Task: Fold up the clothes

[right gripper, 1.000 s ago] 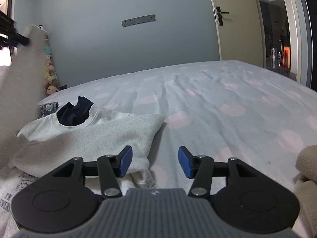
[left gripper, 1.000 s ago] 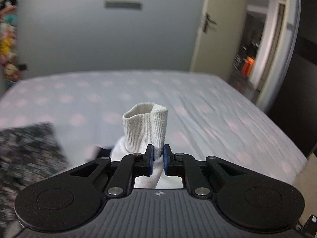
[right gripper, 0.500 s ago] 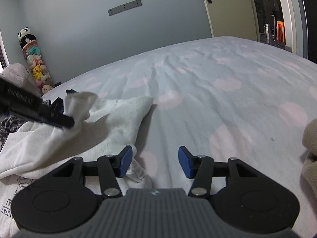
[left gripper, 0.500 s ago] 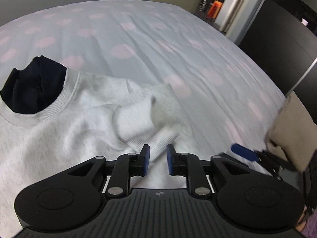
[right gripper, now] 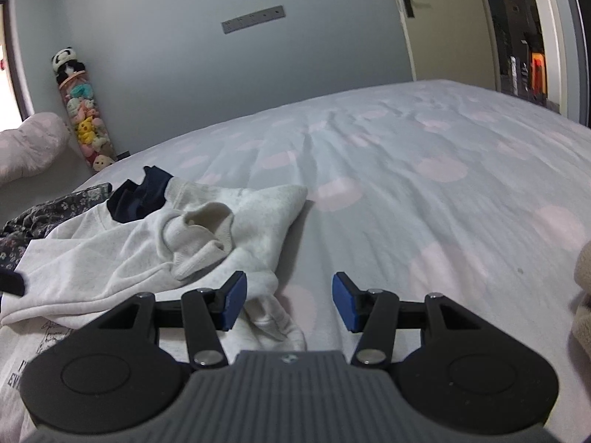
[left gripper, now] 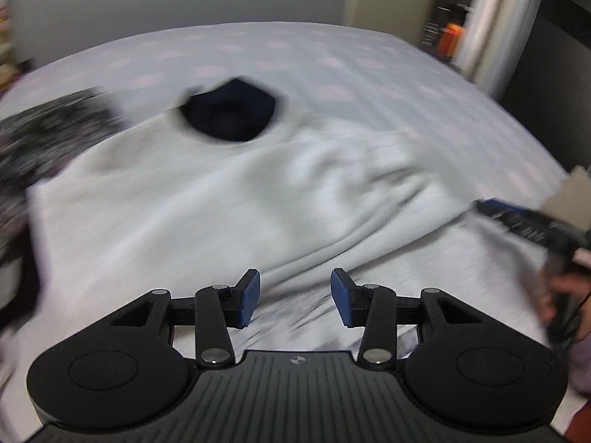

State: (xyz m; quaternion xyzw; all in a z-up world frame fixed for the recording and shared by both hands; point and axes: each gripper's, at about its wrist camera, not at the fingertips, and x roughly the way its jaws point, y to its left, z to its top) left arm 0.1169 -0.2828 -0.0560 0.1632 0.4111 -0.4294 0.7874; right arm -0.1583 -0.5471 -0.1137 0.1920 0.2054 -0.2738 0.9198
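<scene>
A pale grey sweatshirt (left gripper: 184,221) lies spread on the bed with a navy lining showing at its neck (left gripper: 229,114). Its sleeve is folded in over the body, and the ribbed cuff (right gripper: 201,229) rests loose on top. My left gripper (left gripper: 295,297) hovers over the sweatshirt's near edge, its jaws opening with nothing between them. My right gripper (right gripper: 288,301) stands open over the sheet beside the sweatshirt's right corner, holding nothing. It also shows in the left wrist view as a right gripper (left gripper: 517,221) held in a hand (left gripper: 565,302).
The bed (right gripper: 406,147) has a dotted pale sheet. A dark floral garment (right gripper: 48,217) lies left of the sweatshirt, with a printed white shirt (right gripper: 22,350) under it. A beige cloth (right gripper: 583,295) is at the right edge. Plush toys (right gripper: 83,110) and a pillow (right gripper: 29,144) are at back left.
The left gripper carried the sleeve cuff down onto the sweatshirt's body, let it go and pulled back toward the near edge with its jaws widening. The right gripper stayed open and nearly still.
</scene>
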